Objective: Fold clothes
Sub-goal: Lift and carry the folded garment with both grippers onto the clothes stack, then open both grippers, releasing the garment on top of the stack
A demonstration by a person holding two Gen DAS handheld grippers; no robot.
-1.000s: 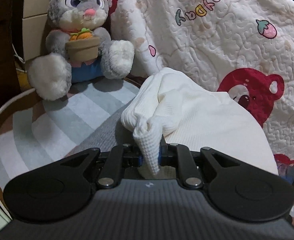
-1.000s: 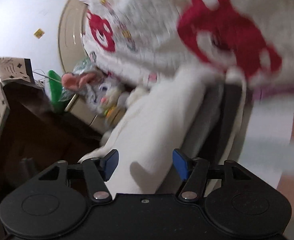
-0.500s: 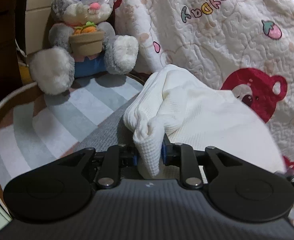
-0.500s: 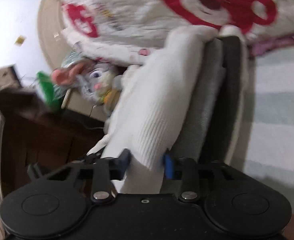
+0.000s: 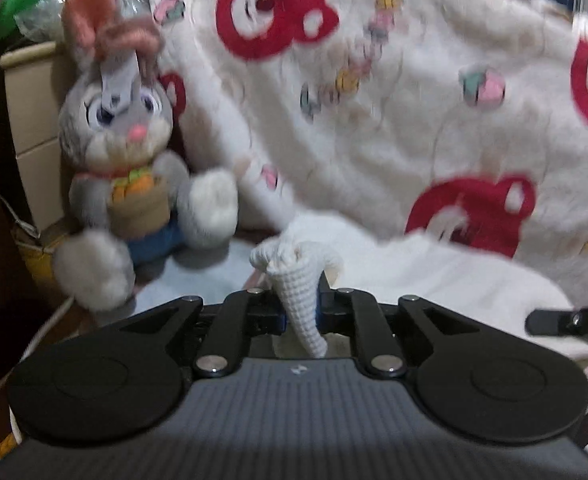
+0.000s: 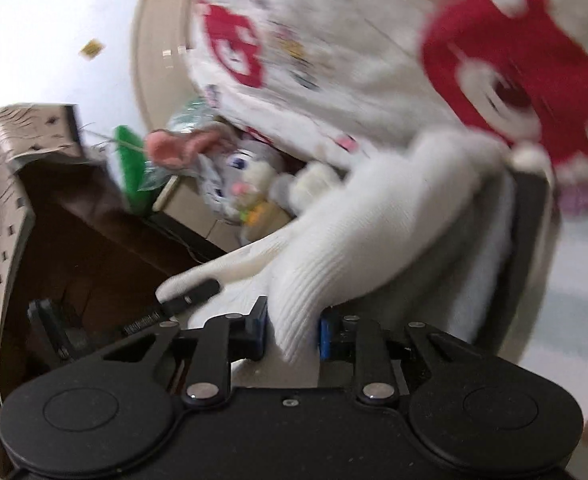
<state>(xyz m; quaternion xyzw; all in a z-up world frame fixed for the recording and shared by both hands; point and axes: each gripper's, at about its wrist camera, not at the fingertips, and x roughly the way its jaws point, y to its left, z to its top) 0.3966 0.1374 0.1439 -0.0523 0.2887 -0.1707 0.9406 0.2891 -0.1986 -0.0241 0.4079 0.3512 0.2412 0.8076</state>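
The left wrist view looks level and close past its gripper [image 5: 298,312] at the plush rabbit [image 5: 130,152] and bear-print quilt [image 5: 394,112]. The right wrist view, tilted sideways, shares both.

We are in a home, likely a bedroom or living room: a grey plush rabbit holding a carrot pot [image 5: 126,176] sits against a cream quilted blanket printed with red bears [image 5: 394,112], beside stacked cardboard boxes [image 5: 30,120].
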